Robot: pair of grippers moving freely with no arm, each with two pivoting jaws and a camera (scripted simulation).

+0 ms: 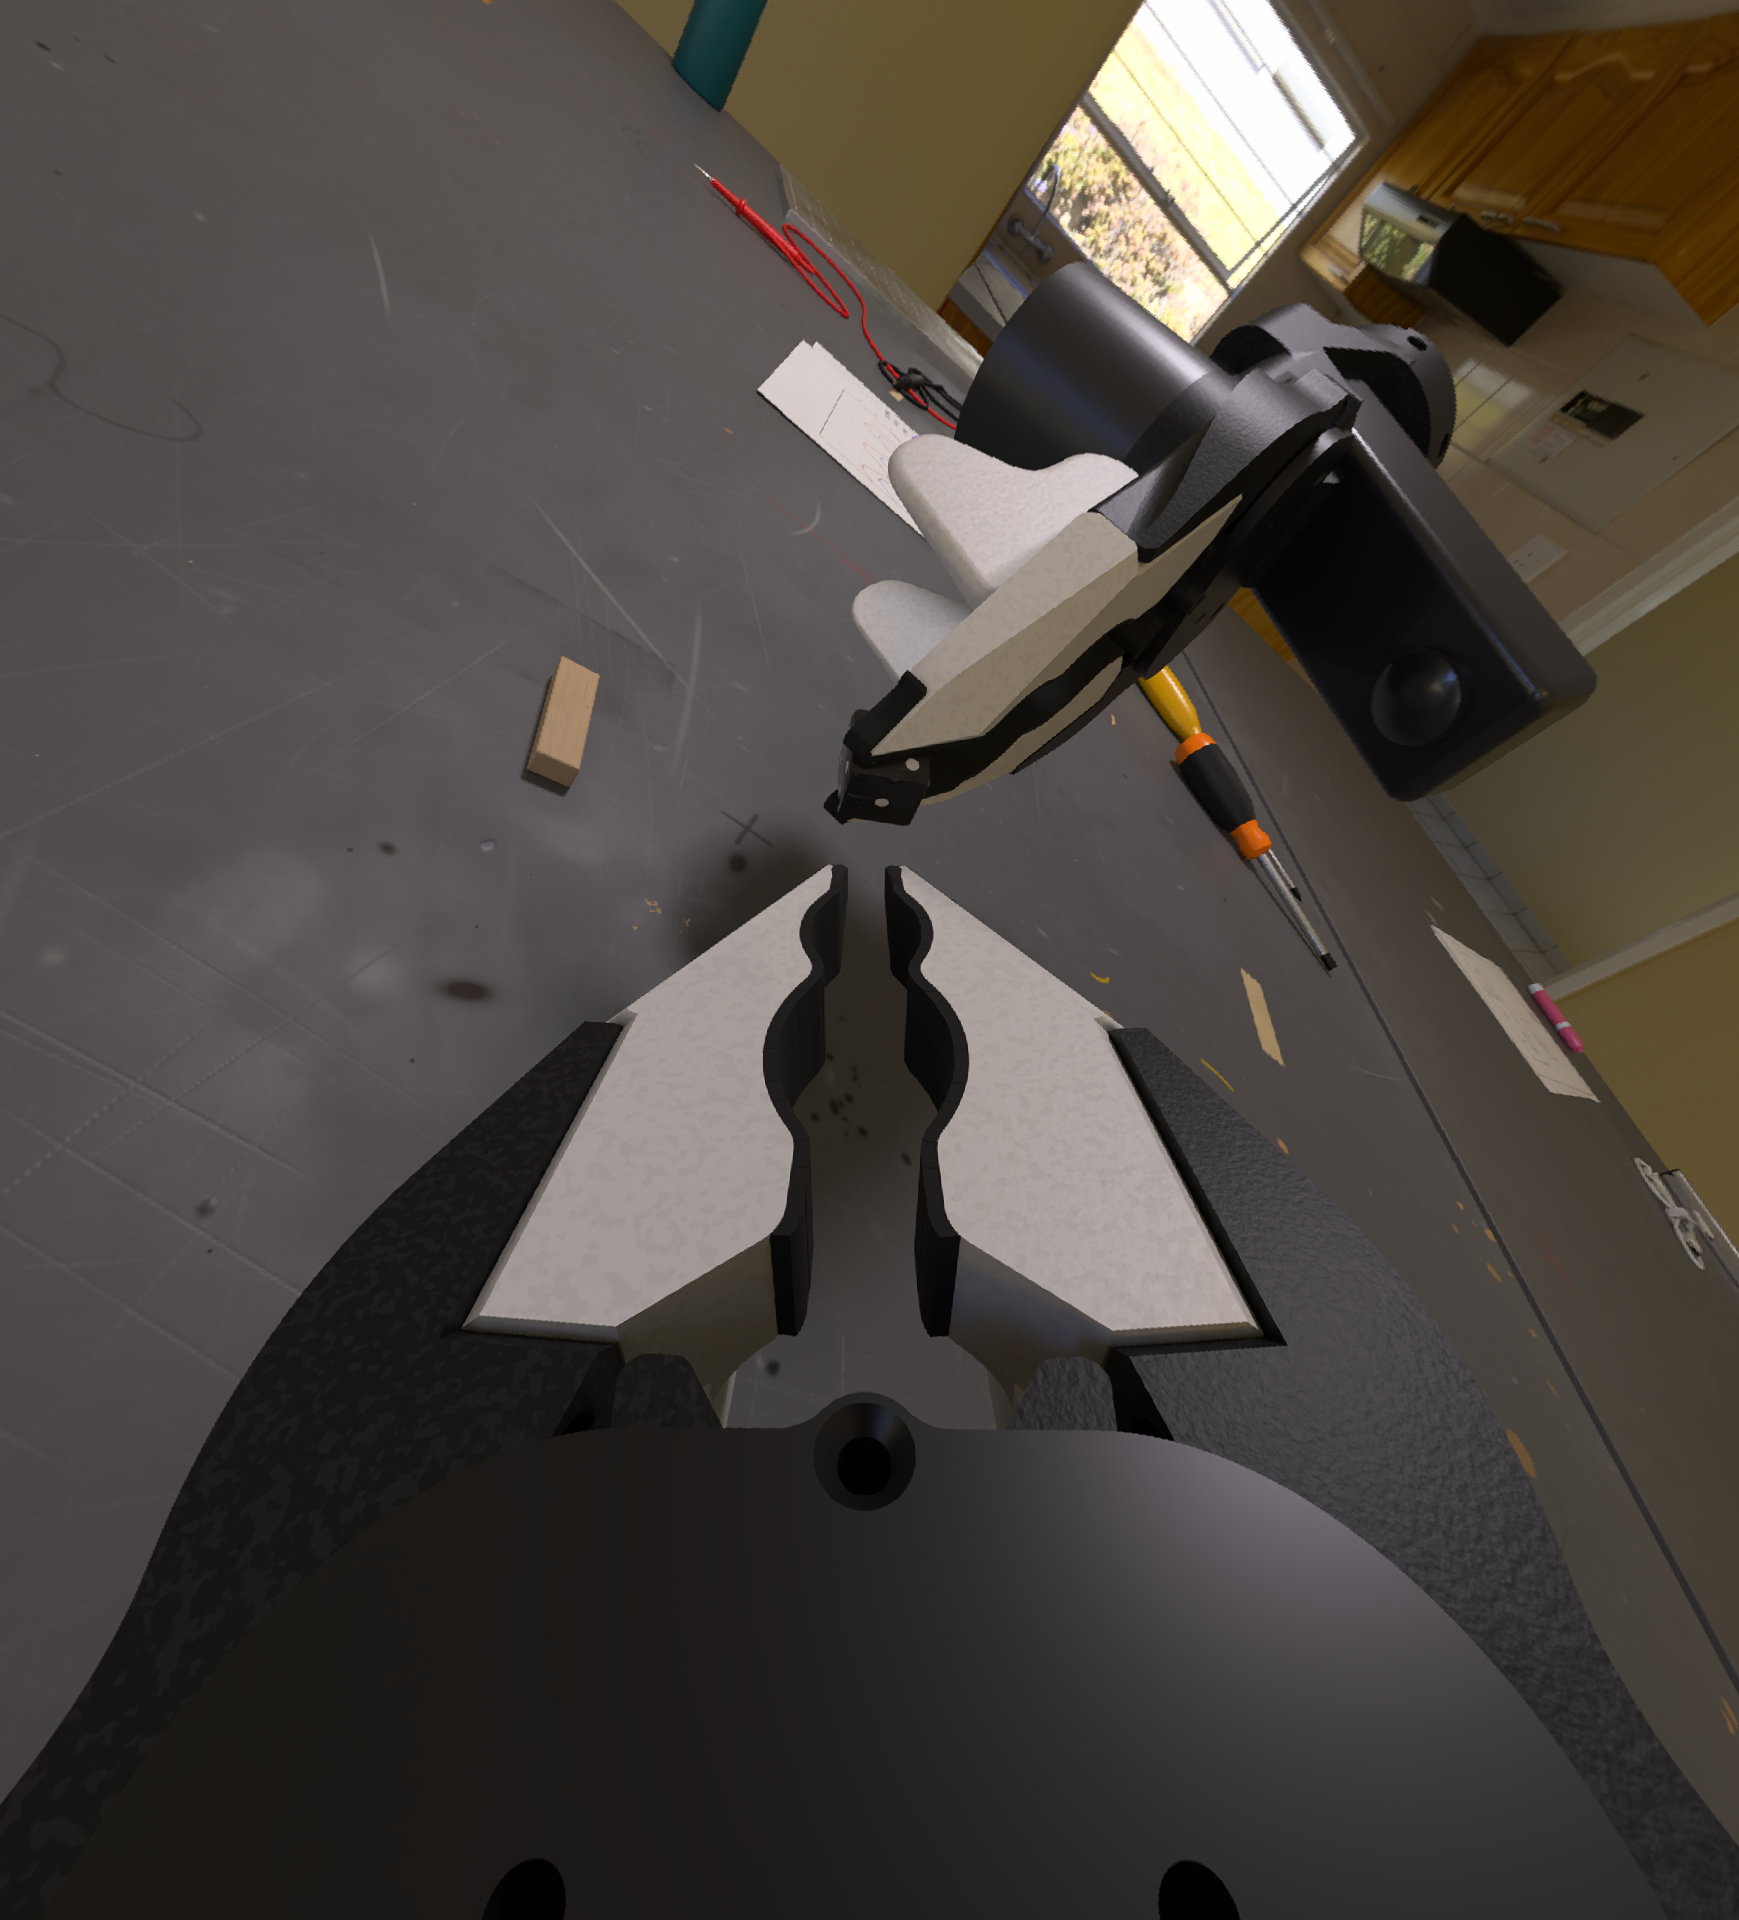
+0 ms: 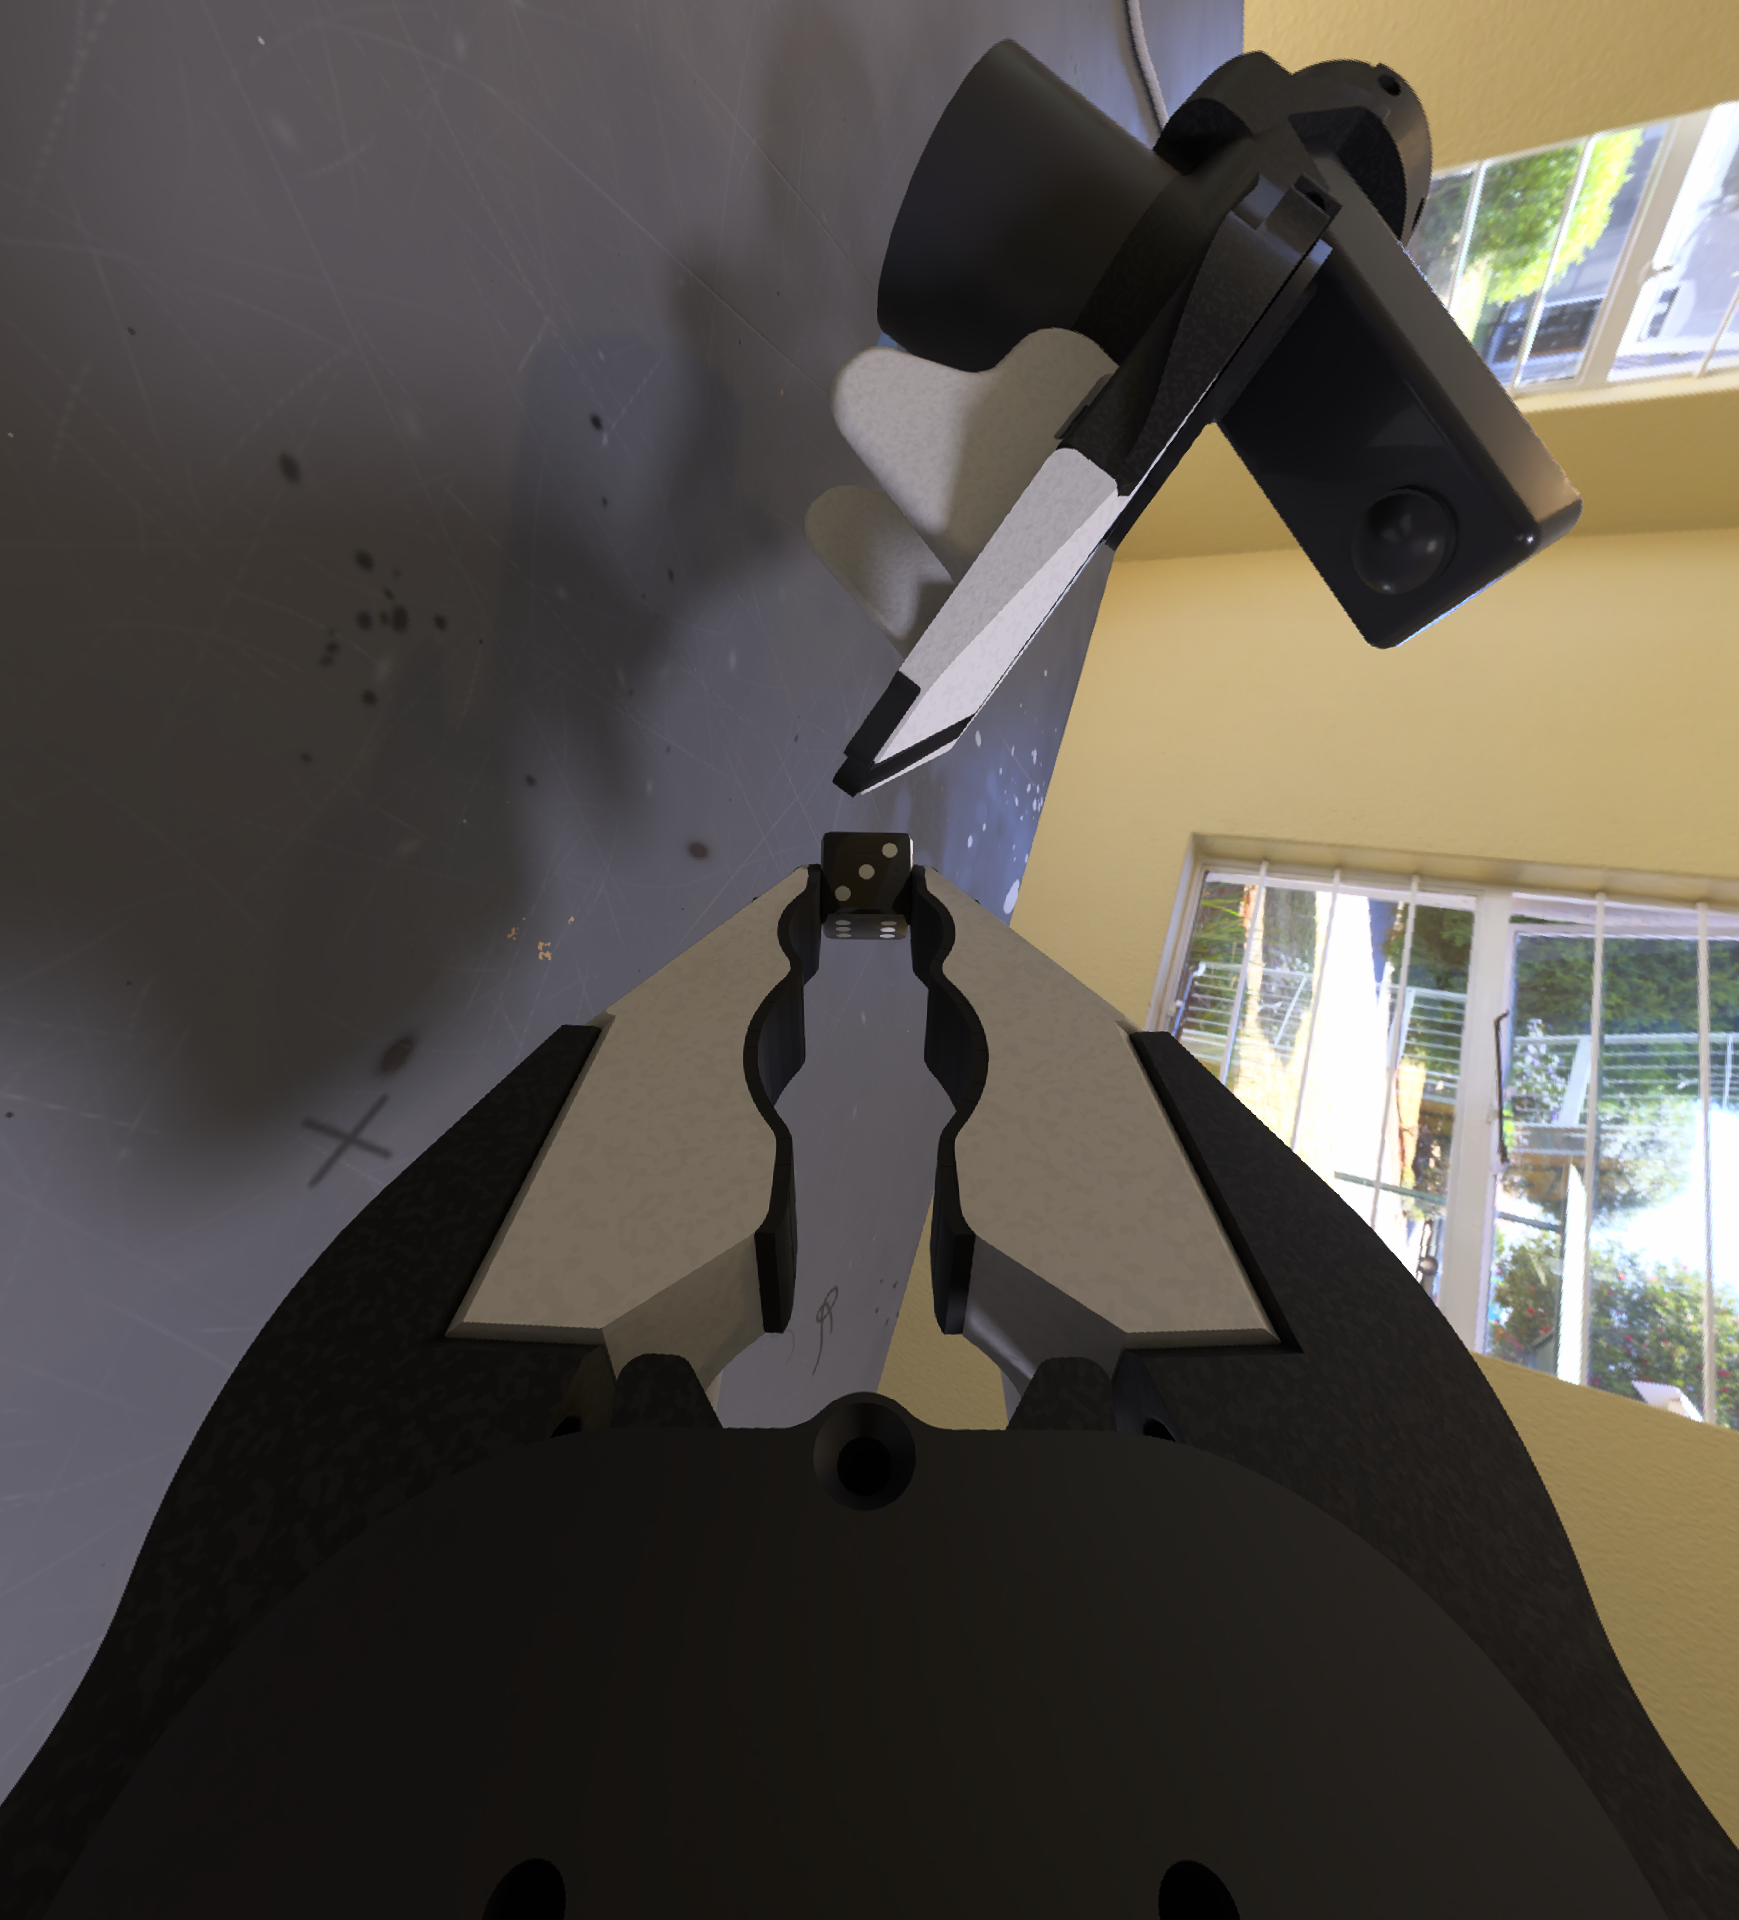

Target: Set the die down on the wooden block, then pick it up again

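Observation:
A small black die (image 2: 865, 883) with white pips is pinched between the tips of my right gripper (image 2: 865, 878), held above the dark grey table (image 2: 221, 520). In the left wrist view the right gripper (image 1: 875, 798) comes in from the upper right with the die (image 1: 886, 790) at its tips. My left gripper (image 1: 865, 873) has its jaws almost together with nothing between them, its tips just below the die; it also shows in the right wrist view (image 2: 857, 779). The wooden block (image 1: 564, 722) lies on the table, left of both grippers.
An orange and black screwdriver (image 1: 1218, 779) lies to the right near the table edge. A red cable (image 1: 813, 260) and a white sheet (image 1: 834, 416) lie farther back. A pink marker (image 1: 1556, 1018) lies on another sheet (image 1: 1509, 1008) at the right.

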